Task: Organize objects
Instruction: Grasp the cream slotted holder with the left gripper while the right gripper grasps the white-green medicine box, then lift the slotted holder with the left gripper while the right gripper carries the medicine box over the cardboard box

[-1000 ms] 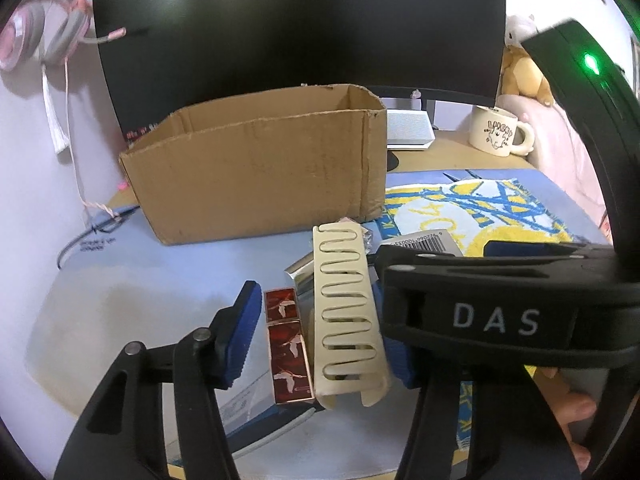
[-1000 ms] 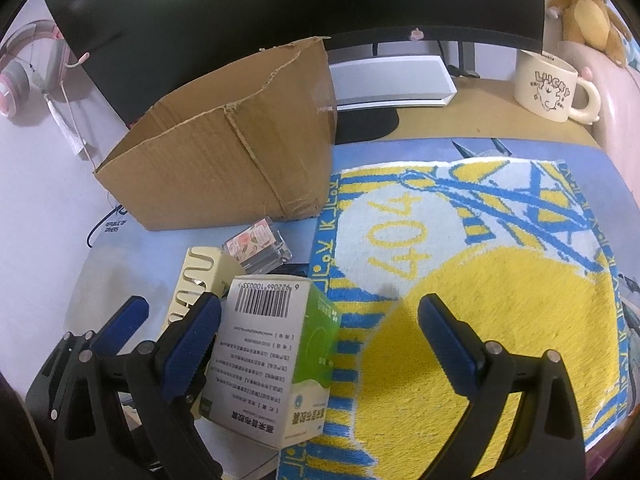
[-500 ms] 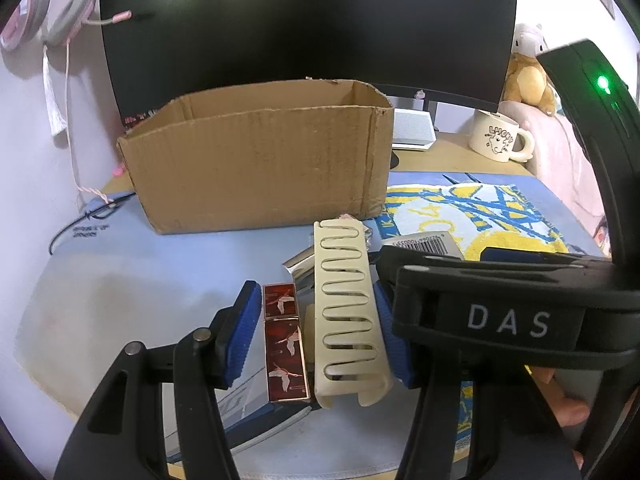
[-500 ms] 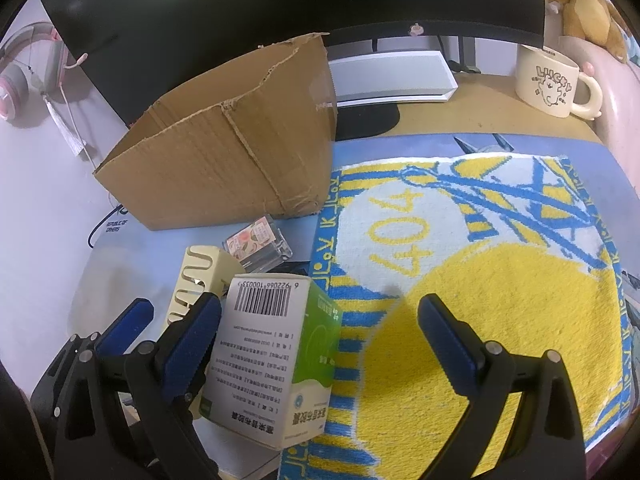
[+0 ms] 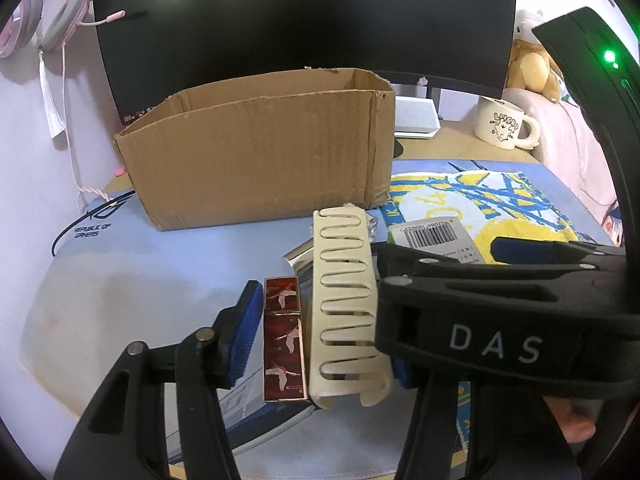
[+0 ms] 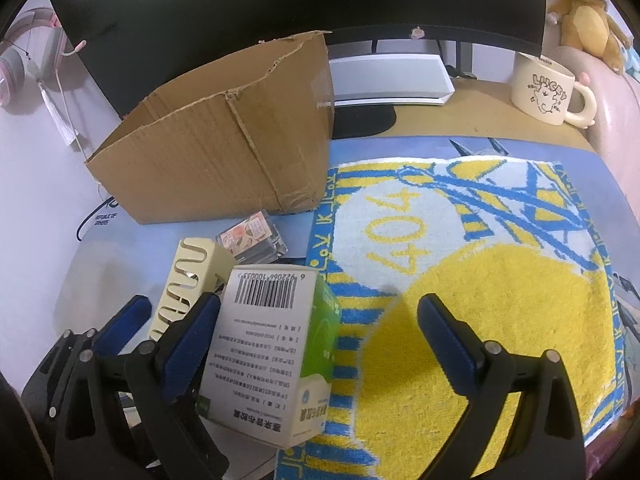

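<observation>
On a surface point(image 5: 132, 280) covered by a pale blue mat, an open brown cardboard box point(image 5: 260, 148) stands in front of a large dark monitor point(image 5: 304, 16).

In the left wrist view, the left claw point(image 5: 320, 336) is spread, its blue-padded fingers point(image 5: 244, 332) on either side of two things lying side by side: a cream plastic hair claw clip with a wavy slotted back point(image 5: 344, 304) and a dark red rectangular case printed with white cranes point(image 5: 282, 340). The left pad sits just beside the red case; the right pad is mostly hidden behind the black body of the other gripper, so contact there cannot be told. A shiny silver item lies partly under the clip.

In the right wrist view, the right claw point(image 6: 312, 340) is spread wide. Its left pad point(image 6: 188, 340) is against or just beside a white and green cardboard medicine box with a barcode point(image 6: 268, 352), which leans tilted at the edge of a yellow, blue and white towel point(image 6: 500, 280). Its right pad hangs over the towel, well apart from the box. A small clear plastic case with a picture card inside point(image 6: 252, 240) lies near the cardboard box.

A cream mug with a drawing point(image 6: 548, 92) and a yellow plush toy point(image 6: 584, 16) stand at the back right. Pink headphones point(image 5: 44, 20) hang on the wall at left.
</observation>
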Motion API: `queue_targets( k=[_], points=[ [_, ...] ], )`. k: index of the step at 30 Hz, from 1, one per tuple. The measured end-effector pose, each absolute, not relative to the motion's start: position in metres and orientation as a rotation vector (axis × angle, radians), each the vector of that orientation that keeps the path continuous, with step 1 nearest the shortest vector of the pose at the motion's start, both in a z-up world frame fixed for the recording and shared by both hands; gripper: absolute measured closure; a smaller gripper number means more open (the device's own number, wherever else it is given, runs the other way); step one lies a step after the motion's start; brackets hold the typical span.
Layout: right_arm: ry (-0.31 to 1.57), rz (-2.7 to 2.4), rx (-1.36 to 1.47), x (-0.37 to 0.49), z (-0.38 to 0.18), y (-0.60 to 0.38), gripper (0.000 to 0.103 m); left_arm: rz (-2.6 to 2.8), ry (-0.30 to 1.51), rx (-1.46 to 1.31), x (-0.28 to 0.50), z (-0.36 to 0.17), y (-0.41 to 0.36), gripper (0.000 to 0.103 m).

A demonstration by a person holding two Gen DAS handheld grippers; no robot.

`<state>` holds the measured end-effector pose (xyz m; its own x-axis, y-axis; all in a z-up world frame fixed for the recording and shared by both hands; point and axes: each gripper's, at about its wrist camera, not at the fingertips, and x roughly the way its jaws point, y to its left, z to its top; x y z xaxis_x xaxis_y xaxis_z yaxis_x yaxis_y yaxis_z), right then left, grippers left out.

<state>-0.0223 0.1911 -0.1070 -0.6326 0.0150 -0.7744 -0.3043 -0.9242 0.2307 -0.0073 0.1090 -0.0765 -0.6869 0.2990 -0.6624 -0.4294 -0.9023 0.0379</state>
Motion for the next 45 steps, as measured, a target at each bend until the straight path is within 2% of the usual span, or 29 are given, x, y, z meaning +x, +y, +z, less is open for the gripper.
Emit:
queue_targets(
  k=[2, 3, 5, 7, 9, 11, 24, 28, 31, 45],
  points=[
    [0.612, 2.66, -1.291, -0.024, -0.11, 0.194, 0.018, 2.548, 0.274, -0.95, -0.006, -0.076, 0.11, 0.062],
    [0.67, 2.664, -1.312, -0.024, -0.113, 0.197, 0.02, 2.55, 0.28, -0.945, -0.006, -0.076, 0.11, 0.065],
    [0.751, 2.678, -1.332, -0.024, -0.115, 0.201, 0.031, 2.54, 0.279, -0.94, -0.006, -0.076, 0.11, 0.069],
    [0.775, 2.694, -1.34, -0.024, -0.115, 0.2, 0.033, 2.523, 0.263, -0.937, -0.005, -0.075, 0.11, 0.076],
    [0.757, 2.701, -1.33, -0.023, -0.115, 0.198, 0.034, 2.525, 0.277, -0.93, -0.005, -0.075, 0.111, 0.076],
    [0.737, 2.715, -1.307, -0.022, -0.113, 0.196, 0.039, 2.52, 0.289, -0.925, -0.004, -0.075, 0.111, 0.076],
    [0.668, 2.782, -1.179, -0.016, -0.091, 0.2, 0.041, 2.568, 0.186, -0.858, -0.005, -0.054, 0.092, 0.076],
    [0.701, 2.808, -1.152, -0.017, -0.084, 0.205, 0.042, 2.625, 0.172, -0.82, -0.006, -0.046, 0.083, 0.076],
    [0.693, 2.816, -1.146, -0.019, -0.083, 0.206, 0.047, 2.606, 0.105, -0.81, -0.013, -0.041, 0.076, 0.076],
    [0.676, 2.867, -1.051, -0.011, -0.06, 0.208, 0.049, 2.688, 0.076, -0.764, -0.019, -0.025, 0.067, 0.076]
  ],
)
